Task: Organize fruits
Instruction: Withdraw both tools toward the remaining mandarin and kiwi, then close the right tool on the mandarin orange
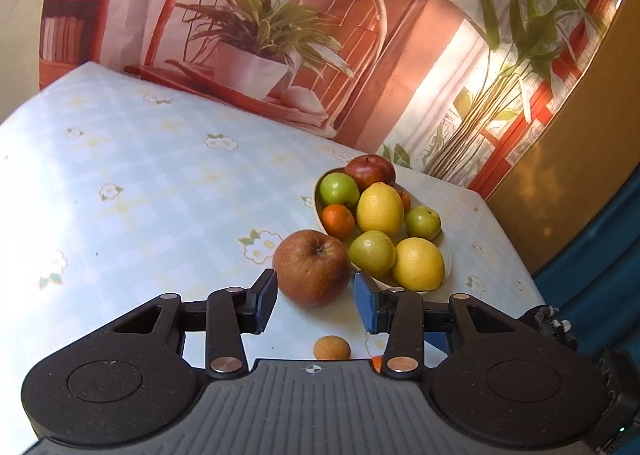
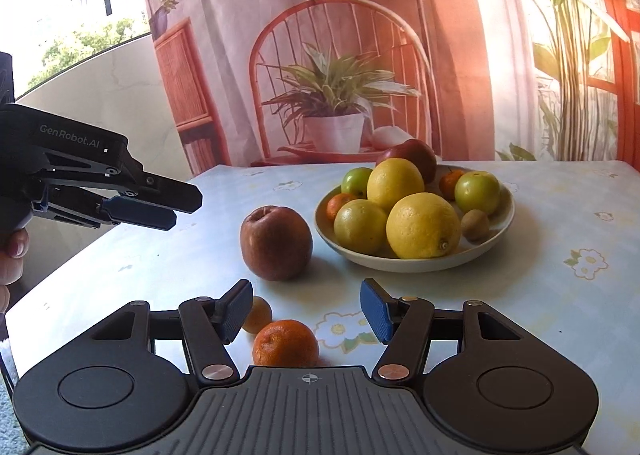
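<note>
A brown-red apple point(image 1: 312, 267) lies on the table just left of a cream bowl point(image 1: 447, 255) heaped with lemons, green apples, mandarins and a red apple. My left gripper point(image 1: 316, 301) is open, its pads either side of the apple's near part, above the table. A small tan fruit point(image 1: 332, 348) lies below it. In the right wrist view the apple point(image 2: 276, 242) and the bowl point(image 2: 416, 261) stand ahead. My right gripper point(image 2: 307, 311) is open over a mandarin point(image 2: 285, 343), with the tan fruit point(image 2: 258, 314) by its left finger. The left gripper point(image 2: 176, 211) shows at left.
The table point(image 1: 140, 183) has a pale blue checked cloth with flowers. A printed backdrop point(image 2: 360, 55) of a chair and plants hangs behind it. The table's right edge point(image 1: 516, 243) runs close past the bowl. A kiwi point(image 2: 475, 225) lies in the bowl.
</note>
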Demonstrator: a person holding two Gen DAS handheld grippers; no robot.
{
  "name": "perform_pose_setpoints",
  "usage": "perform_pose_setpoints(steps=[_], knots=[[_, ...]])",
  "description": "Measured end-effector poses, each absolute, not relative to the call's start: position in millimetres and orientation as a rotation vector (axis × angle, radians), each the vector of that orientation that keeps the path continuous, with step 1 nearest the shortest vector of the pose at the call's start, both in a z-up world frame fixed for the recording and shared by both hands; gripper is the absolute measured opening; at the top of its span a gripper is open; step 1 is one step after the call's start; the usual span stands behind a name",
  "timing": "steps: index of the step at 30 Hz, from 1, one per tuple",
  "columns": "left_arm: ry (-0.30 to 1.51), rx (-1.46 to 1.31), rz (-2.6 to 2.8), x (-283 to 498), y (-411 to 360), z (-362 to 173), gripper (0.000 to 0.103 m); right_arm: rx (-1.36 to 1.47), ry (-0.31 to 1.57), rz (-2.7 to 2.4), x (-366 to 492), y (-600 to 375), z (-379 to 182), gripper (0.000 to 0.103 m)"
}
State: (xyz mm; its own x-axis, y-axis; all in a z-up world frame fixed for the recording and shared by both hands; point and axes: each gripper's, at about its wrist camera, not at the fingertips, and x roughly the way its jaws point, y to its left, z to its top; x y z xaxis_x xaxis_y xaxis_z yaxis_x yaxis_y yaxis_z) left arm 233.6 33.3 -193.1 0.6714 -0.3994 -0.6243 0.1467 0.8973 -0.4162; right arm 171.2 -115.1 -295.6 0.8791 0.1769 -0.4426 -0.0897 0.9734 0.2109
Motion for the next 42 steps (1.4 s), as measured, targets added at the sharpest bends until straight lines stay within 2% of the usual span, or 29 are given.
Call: perform_pose_setpoints(steps=[11, 22, 31, 42], knots=[[0.809, -0.318, -0.193, 218, 27, -214, 0.045, 0.318, 0.521, 0.186, 173, -138, -304, 0.057], [0.809, -0.273, -0.095, 212, 33, -226, 0.045, 0.122, 0.564, 0.273, 173, -103, -301, 0.056], [0.821, -0.272, -0.09, 209, 36, -230, 0.045, 0.149, 0.602, 0.258, 177, -111, -304, 0.036], [0.812, -0.236, -0.131, 206, 28, -230, 0.045, 0.171, 0.59, 0.252, 177, -116, -304, 0.035]])
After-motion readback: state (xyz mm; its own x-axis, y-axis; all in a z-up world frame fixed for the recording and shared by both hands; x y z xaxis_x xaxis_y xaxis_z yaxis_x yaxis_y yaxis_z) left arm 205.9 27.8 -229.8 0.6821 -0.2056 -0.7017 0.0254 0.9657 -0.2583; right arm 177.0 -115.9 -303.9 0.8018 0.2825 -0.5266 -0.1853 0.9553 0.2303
